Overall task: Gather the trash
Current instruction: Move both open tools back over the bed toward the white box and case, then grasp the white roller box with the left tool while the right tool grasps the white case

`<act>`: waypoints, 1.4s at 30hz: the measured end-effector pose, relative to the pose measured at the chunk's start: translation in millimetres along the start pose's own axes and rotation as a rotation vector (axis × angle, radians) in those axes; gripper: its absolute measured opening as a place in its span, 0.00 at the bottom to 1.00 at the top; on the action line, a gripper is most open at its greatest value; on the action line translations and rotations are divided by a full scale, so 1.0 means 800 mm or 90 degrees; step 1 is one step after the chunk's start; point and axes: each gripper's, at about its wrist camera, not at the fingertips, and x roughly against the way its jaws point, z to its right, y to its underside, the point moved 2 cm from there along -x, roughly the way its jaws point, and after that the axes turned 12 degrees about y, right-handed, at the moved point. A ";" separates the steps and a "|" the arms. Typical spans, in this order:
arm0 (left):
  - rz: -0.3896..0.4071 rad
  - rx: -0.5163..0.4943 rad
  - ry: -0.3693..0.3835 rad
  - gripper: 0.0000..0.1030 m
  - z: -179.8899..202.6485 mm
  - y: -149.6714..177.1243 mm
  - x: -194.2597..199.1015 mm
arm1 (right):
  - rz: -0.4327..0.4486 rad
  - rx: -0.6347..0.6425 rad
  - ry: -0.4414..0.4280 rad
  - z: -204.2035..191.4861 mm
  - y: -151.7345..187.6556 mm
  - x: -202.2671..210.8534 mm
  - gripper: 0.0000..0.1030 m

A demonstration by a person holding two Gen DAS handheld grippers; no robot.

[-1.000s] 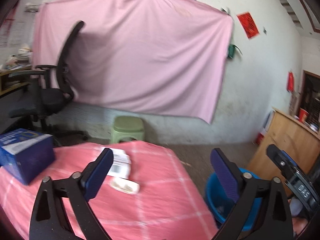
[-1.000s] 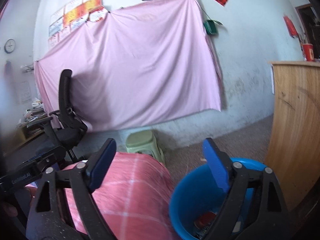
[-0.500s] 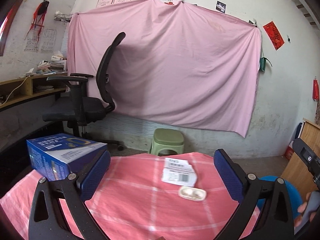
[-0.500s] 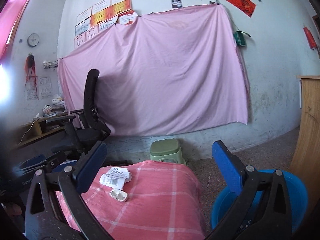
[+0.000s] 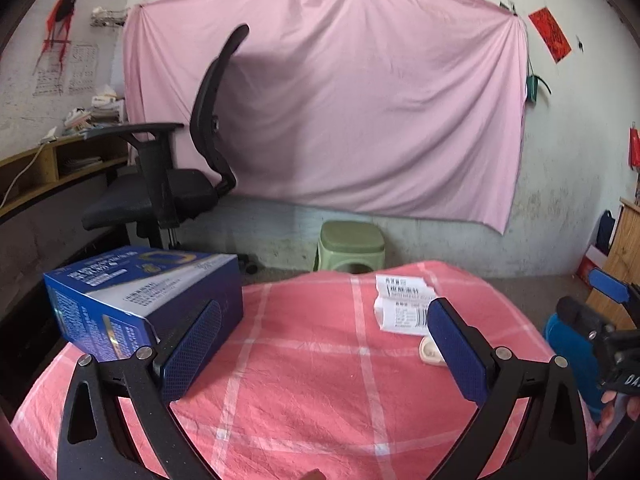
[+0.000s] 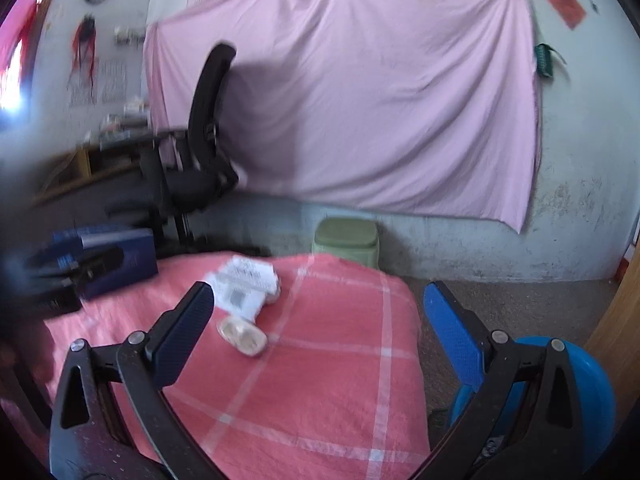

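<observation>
Two grippers hung over a table draped in a pink-red checked cloth (image 5: 304, 376), and both were spread wide with nothing between their blue textured pads. The left gripper (image 5: 324, 344) sat above the cloth's near middle, where a broad stretch of bare fabric lay open ahead of it; the right gripper (image 6: 320, 332) hovered toward the table's right edge, where the cloth fell away to the rough floor. The trash lay on the far right part of the table: a white paper packet with printed labels (image 5: 404, 304), flat and slightly crumpled, and just in front of it a small, pale, oval plastic case (image 6: 242, 335), smooth and rounded, close to the packet, though whether they touched could not be told. In the left view the case was partly hidden behind the right-hand pad. A blue glossy cardboard box (image 5: 140, 300) stood at the table's left side, just beside the left gripper's left finger. A round blue plastic bin (image 6: 576, 396) stood on the floor off the table's right edge, partly behind the right gripper's right finger. Beyond the far edge stood a green plastic stool (image 5: 352, 246), and a black office chair (image 5: 180, 176) to the left of it, both before a wrinkled pink sheet (image 5: 340, 100) hung on the wall. The right view was blurred.
</observation>
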 end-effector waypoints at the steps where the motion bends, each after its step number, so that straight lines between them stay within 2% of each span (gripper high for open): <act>1: -0.008 -0.002 0.005 0.98 -0.001 0.001 -0.004 | -0.013 0.012 -0.002 -0.001 0.003 -0.006 1.00; 6: -0.049 -0.005 0.003 0.97 -0.008 0.008 -0.027 | -0.103 0.042 -0.045 -0.009 0.014 -0.042 1.00; 10: -0.088 0.023 0.013 0.89 -0.018 0.015 -0.044 | -0.142 0.078 -0.072 -0.023 0.017 -0.057 0.99; 13: -0.116 0.051 0.020 0.78 -0.028 0.018 -0.054 | -0.182 0.102 -0.111 -0.038 0.022 -0.073 0.92; 19: -0.152 0.067 0.037 0.69 -0.030 0.024 -0.069 | -0.230 0.171 -0.155 -0.076 0.032 -0.093 0.80; 20: -0.157 0.067 0.041 0.66 -0.030 0.024 -0.071 | -0.234 0.177 -0.157 -0.079 0.031 -0.097 0.77; 21: -0.160 0.068 0.046 0.65 -0.030 0.024 -0.073 | -0.244 0.188 -0.161 -0.084 0.034 -0.100 0.69; 23: -0.163 0.070 0.056 0.60 -0.027 0.024 -0.074 | -0.257 0.199 -0.169 -0.087 0.038 -0.103 0.60; 27: -0.176 0.064 0.099 0.56 -0.019 0.023 -0.079 | -0.263 0.189 -0.182 -0.076 0.042 -0.094 0.53; 31: -0.182 0.058 0.142 0.55 -0.008 0.022 -0.086 | -0.270 0.186 -0.171 -0.059 0.046 -0.083 0.51; 34: -0.211 0.066 0.175 0.55 0.000 0.022 -0.102 | -0.275 0.174 -0.140 -0.039 0.050 -0.077 0.50; 38: -0.249 0.110 0.199 0.55 0.003 0.021 -0.133 | -0.269 0.136 -0.100 -0.010 0.049 -0.078 0.50; 42: -0.255 0.153 0.219 0.55 0.002 0.013 -0.152 | -0.262 0.120 -0.069 0.004 0.047 -0.091 0.50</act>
